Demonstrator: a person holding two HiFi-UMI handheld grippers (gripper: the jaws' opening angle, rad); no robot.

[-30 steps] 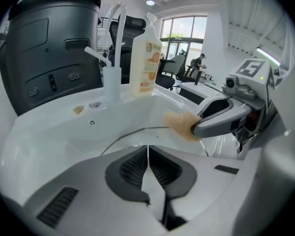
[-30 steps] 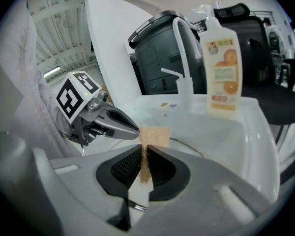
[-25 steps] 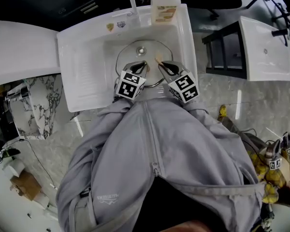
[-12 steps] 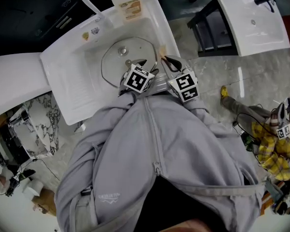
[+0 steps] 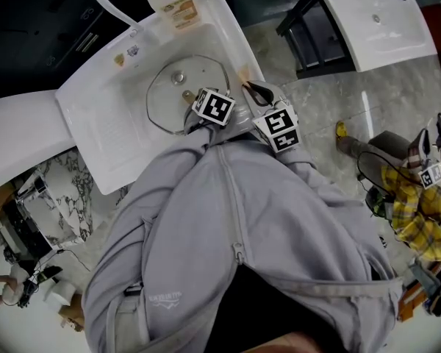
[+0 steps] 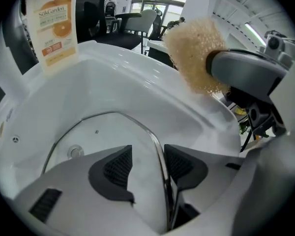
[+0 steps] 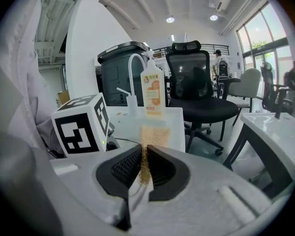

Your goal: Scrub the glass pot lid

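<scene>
While the right hand-held gripper clamps one sponge, one lid lies nearby.

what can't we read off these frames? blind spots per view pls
- Glass lid, near edge, head view: covered by the marker cube of the left hand-held gripper.
- Pad contact on the lid rim, left gripper view: jaws stand apart either side of it; touch unclear.
- Bottle label, left gripper view: cut off by the top edge.
- Lid, right gripper view: hidden below the right hand-held gripper, shut on the sponge.
- Dirt on the lid: too small, clear glass.
</scene>
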